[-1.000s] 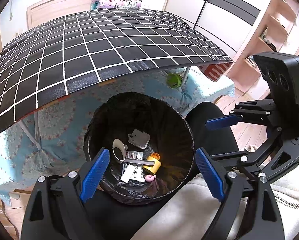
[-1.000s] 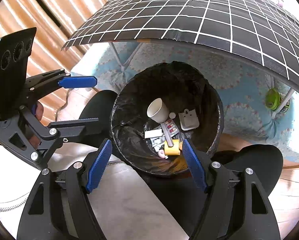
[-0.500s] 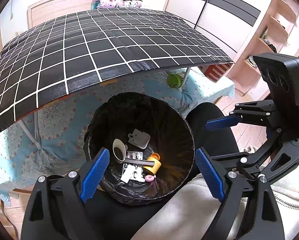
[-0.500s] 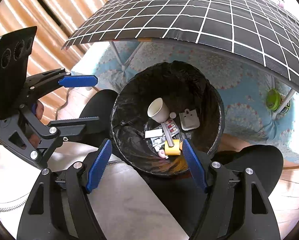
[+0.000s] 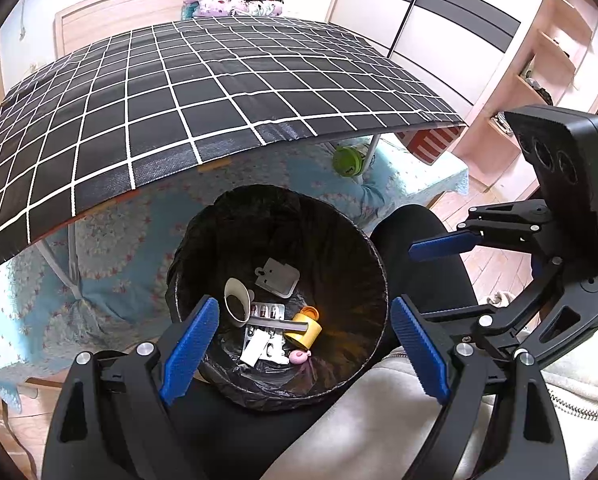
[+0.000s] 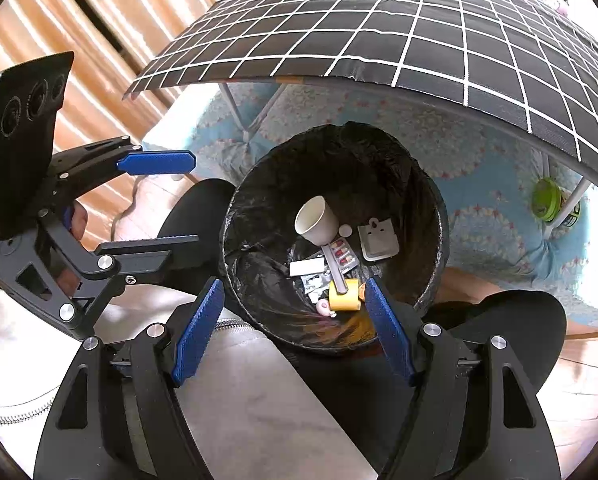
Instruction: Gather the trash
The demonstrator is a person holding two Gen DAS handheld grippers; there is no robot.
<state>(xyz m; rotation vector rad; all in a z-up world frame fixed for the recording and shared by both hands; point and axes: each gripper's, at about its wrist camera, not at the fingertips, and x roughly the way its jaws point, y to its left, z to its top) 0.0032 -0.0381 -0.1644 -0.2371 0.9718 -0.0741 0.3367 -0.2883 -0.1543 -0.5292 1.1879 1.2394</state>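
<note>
A black-lined trash bin stands on the floor in front of the table; it also shows in the right wrist view. Inside lie a paper cup, a pill blister, a yellow bottle, a grey plastic card and white scraps. The cup and yellow bottle show in the right wrist view too. My left gripper is open and empty above the bin's near rim. My right gripper is open and empty above the same rim, and shows at right in the left view.
A table with a black white-checked cloth overhangs behind the bin. A blue floral cloth and a green round object lie under it. The person's dark-trousered legs flank the bin. Wardrobe and shelves stand at right.
</note>
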